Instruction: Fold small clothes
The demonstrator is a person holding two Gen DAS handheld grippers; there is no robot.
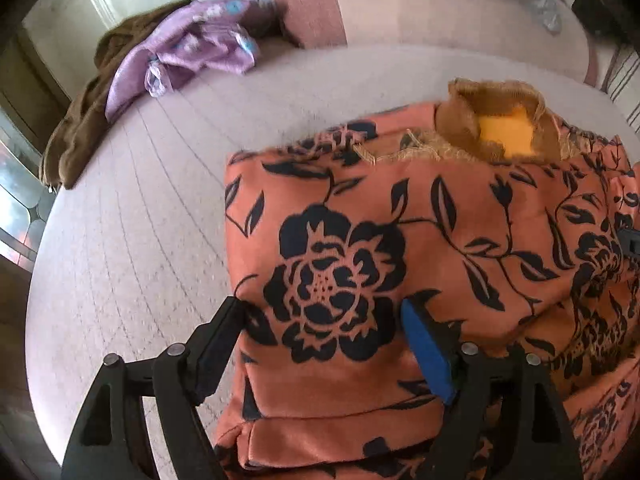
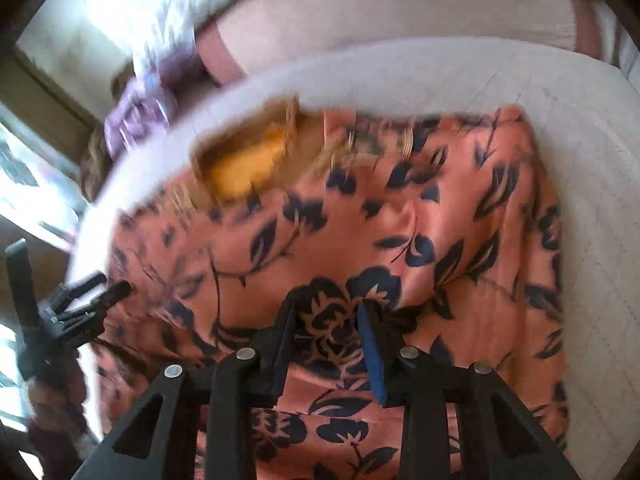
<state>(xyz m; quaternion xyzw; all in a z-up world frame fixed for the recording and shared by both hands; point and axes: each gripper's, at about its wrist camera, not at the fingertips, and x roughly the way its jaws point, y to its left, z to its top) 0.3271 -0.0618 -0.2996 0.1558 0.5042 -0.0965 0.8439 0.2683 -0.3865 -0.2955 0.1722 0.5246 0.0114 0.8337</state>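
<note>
Black left gripper [image 1: 320,340] jaws stand wide, straddling a fold of the orange floral garment [image 1: 400,240] without pinching it. Right gripper [image 2: 328,332] jaws are narrower, around a bunched flower print; grip uncertain. Garment lies on the pale bed [image 1: 140,260], frayed neckline at 12 o'clock. Purple cloth [image 1: 192,48] lies at 11.
</note>
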